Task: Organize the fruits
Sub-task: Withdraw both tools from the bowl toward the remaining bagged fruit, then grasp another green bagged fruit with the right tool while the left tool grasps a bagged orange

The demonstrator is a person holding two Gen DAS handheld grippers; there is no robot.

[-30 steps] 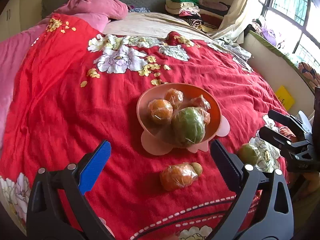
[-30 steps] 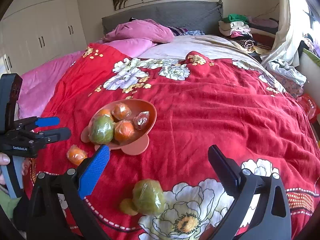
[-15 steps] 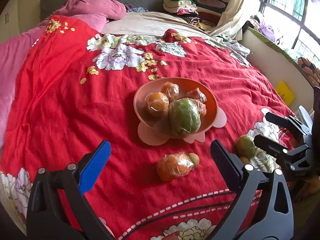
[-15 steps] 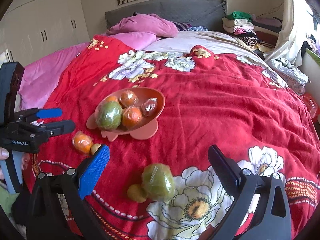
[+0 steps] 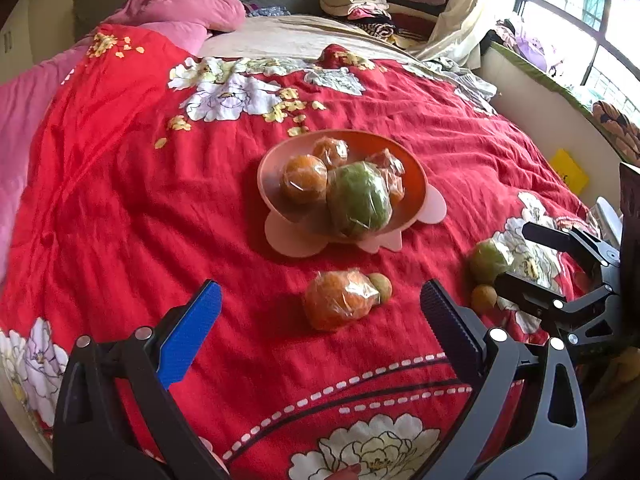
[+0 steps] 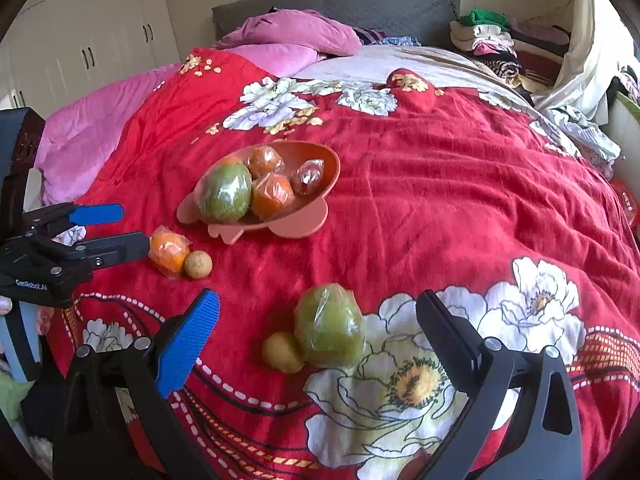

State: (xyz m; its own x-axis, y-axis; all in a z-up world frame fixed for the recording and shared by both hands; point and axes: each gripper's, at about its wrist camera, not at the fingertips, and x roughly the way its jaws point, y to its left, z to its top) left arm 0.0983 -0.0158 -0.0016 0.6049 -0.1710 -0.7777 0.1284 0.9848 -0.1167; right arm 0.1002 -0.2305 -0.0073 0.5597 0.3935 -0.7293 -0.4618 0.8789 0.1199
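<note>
1. Red floral bedspread fills the left wrist view, with pink pillows and a grey headboard at the far end. The left gripper has its jaws spread wide and holds nothing. A wrapped orange lies on the cloth just ahead between its fingers, a small brown fruit touching its right side. Beyond them sits the pink bowl holding a wrapped green fruit and several wrapped oranges. At the right edge the right gripper shows beside another green fruit.

2. From the right wrist view, the right gripper is also wide open and empty. A wrapped green mango rests on the bedspread between its fingers, a small yellowish fruit touching it on the left. The bowl stands farther back. At left, the left gripper hangs open next to the wrapped orange and the small brown fruit.
</note>
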